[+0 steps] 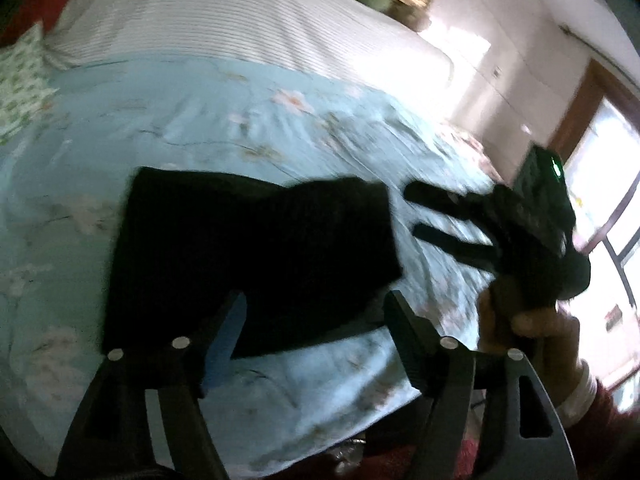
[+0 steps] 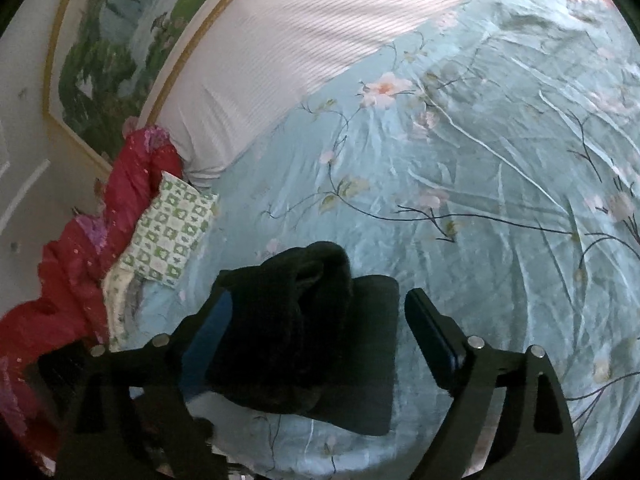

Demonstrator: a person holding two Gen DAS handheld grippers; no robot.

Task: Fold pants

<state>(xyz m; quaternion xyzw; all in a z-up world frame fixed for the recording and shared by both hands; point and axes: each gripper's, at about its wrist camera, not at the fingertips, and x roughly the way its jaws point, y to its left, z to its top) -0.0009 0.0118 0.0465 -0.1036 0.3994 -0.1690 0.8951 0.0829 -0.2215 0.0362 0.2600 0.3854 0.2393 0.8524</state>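
The left gripper (image 1: 316, 316) hung wide open over the near edge of the black pants (image 1: 248, 256), nothing pinched between its fingers. The pants lay folded into one dark bundle on the blue flowered bedspread (image 1: 240, 120), and they were the landmark: the single green-patterned pillow (image 2: 172, 228) sat to their left beside the one red quilt (image 2: 76, 256); one white striped sheet (image 2: 288, 56) stretched beyond them, below one framed painting (image 2: 116, 48). To their right, the right gripper (image 1: 416, 212) also stood spread apart, gripping nothing, a hand (image 1: 528, 320) wrapped round its handle. Two grippers, one pair of pants.
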